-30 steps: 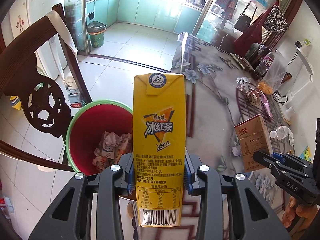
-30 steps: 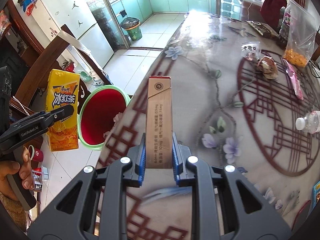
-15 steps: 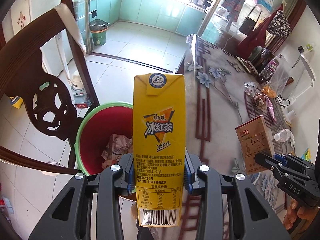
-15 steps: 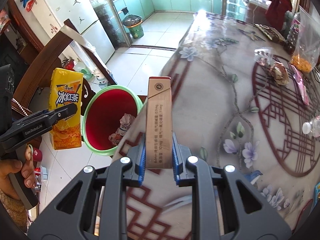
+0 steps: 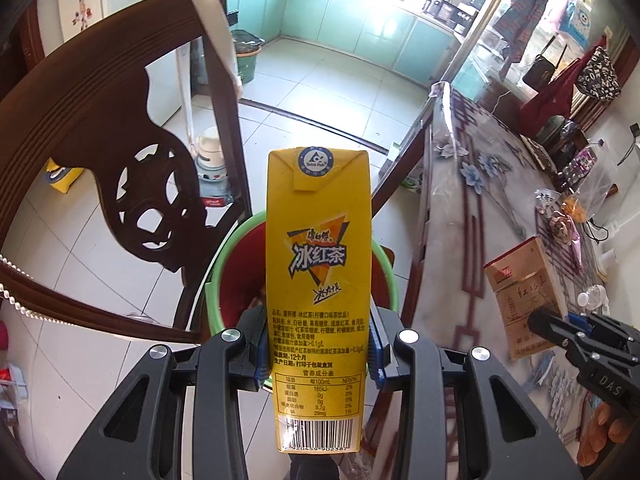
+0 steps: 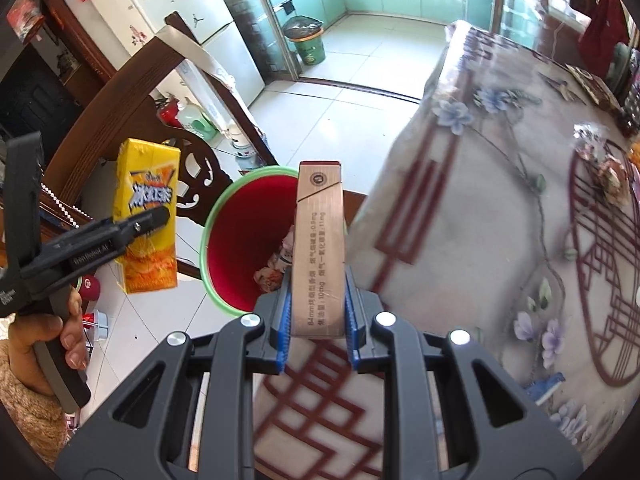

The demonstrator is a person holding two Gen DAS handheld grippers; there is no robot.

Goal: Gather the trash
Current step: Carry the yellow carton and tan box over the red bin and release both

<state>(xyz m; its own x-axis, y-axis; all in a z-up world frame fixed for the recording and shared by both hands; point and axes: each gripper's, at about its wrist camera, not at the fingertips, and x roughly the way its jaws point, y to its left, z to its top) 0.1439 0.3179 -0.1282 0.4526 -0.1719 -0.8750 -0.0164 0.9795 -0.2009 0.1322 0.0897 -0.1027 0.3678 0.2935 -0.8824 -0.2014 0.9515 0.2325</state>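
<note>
My left gripper [image 5: 318, 354] is shut on a yellow iced-tea carton [image 5: 318, 280], held upright above a red trash bin with a green rim [image 5: 216, 280] on the floor. The carton [image 6: 146, 216] and left gripper [image 6: 132, 226] also show in the right wrist view, left of the bin [image 6: 244, 236]. My right gripper [image 6: 316, 324] is shut on a bronze cigarette box [image 6: 318, 256], held over the table edge beside the bin. That box [image 5: 520, 284] shows in the left wrist view. Crumpled wrappers [image 6: 276, 268] lie in the bin.
A dark carved wooden chair [image 5: 100, 128] stands left of the bin. The floral-covered table [image 6: 500, 208] is on the right with snack bags [image 6: 608, 168] and a small bottle [image 5: 592, 296]. A green bin [image 6: 306, 40] stands by the kitchen doorway.
Both grippers have moved left and forward toward the red bin with their loads. The carton now hangs over the bin's mouth and the cigarette box has reached the table edge.
</note>
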